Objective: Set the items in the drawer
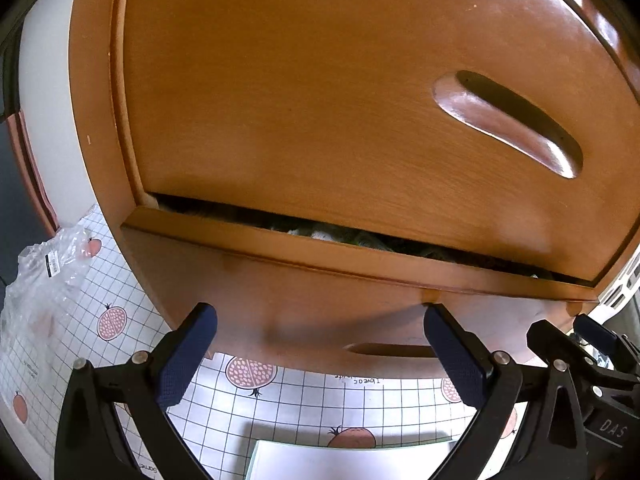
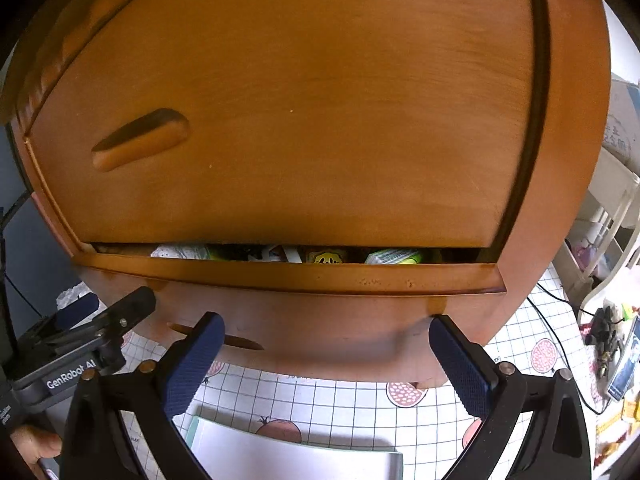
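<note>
A small brown wooden chest stands on the table. Its lower drawer (image 1: 280, 300) (image 2: 352, 312) is out by a narrow slit. Through the slit I see packets: a white one (image 2: 180, 251), a yellow one (image 2: 326, 257) and a green-white one (image 2: 394, 257). My left gripper (image 1: 320, 316) is open, its blue pads right at the lower drawer's front, left of the handle recess (image 1: 392, 350). My right gripper (image 2: 325, 322) is open too, its fingertips close against the same front. Whether either gripper touches the wood is unclear. Nothing is held.
The upper drawer (image 1: 320, 100) with a carved handle (image 1: 508, 120) is closed. A white flat tray (image 1: 352, 460) (image 2: 296, 456) lies on the pomegranate-print cloth (image 2: 360, 404) below the grippers. Crumpled plastic wrap (image 1: 44, 280) sits left; a white rack (image 2: 612, 208), cables and clutter (image 2: 608, 340) sit right.
</note>
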